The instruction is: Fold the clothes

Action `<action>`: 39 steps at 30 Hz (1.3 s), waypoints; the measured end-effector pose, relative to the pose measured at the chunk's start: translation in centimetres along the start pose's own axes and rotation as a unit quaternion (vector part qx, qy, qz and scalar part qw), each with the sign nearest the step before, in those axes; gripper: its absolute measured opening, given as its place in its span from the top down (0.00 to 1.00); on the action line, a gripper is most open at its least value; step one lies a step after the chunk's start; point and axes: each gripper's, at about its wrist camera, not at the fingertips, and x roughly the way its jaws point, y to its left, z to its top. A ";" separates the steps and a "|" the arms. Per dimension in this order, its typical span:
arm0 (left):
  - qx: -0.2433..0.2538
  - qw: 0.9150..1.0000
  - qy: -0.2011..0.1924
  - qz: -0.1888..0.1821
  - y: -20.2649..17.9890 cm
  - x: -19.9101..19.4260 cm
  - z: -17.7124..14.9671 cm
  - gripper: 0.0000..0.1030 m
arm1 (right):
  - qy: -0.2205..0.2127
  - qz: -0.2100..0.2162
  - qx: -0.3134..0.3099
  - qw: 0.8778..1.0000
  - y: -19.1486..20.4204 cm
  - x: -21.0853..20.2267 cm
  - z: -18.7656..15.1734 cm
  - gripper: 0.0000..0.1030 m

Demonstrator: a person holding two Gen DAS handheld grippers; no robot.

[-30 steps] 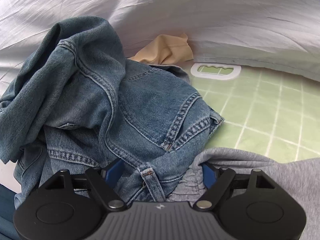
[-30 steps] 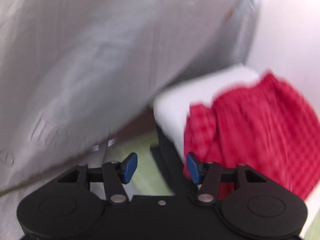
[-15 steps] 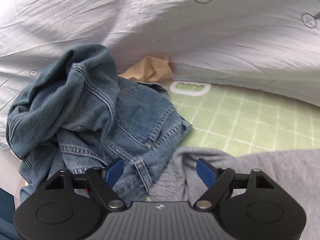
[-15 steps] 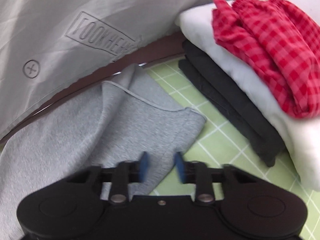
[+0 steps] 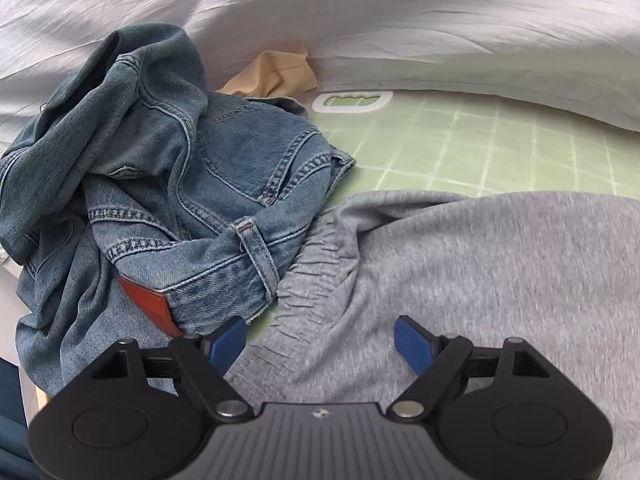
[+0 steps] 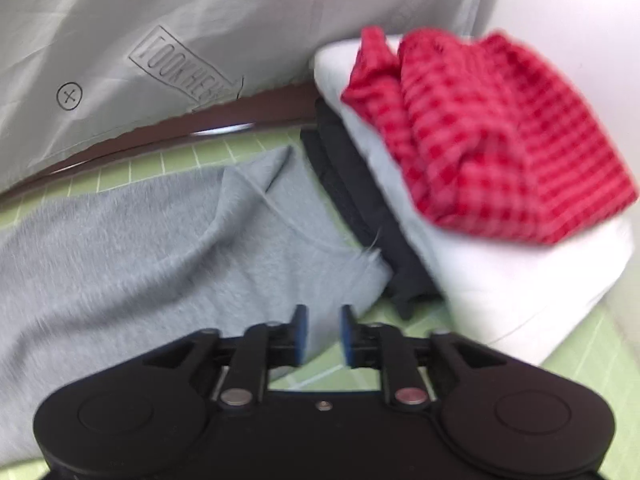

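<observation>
Grey sweatpants lie spread on the green grid mat, gathered waistband toward the left. My left gripper hovers over that waistband end, wide open, with nothing pressed by its blue pads. In the right wrist view the other end of the grey sweatpants reaches toward a folded stack. My right gripper is just above the leg's hem. Its jaws stand a narrow gap apart and are opening. No cloth is pinched between them.
A crumpled heap of blue jeans lies left of the sweatpants and touches the waistband. Behind it sits a beige cloth. A white sheet walls the back. At the right stand folded black, white and red checked clothes.
The left gripper has drifted right, so the grey sweatpants fill more of its view. The right gripper swung down from the red stack to the grey leg, and its jaws narrowed.
</observation>
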 end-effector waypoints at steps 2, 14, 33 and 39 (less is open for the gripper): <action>-0.001 1.000 0.000 0.005 0.1 0.3 0.3 0.20 | -0.015 0.015 -0.002 1.000 0.3 0.0 0.6 0.73; -0.006 1.000 0.003 0.023 0.2 2.1 2.5 0.19 | 0.005 0.077 -0.083 0.993 3.3 7.7 7.0 0.53; -0.015 0.999 0.009 0.037 0.2 2.4 2.9 0.10 | 0.044 -0.004 -0.137 0.990 2.4 8.7 7.0 0.83; -0.029 0.999 -0.013 0.012 1.5 -0.7 2.9 0.11 | -0.011 0.023 -0.110 0.994 2.9 2.9 5.2 0.21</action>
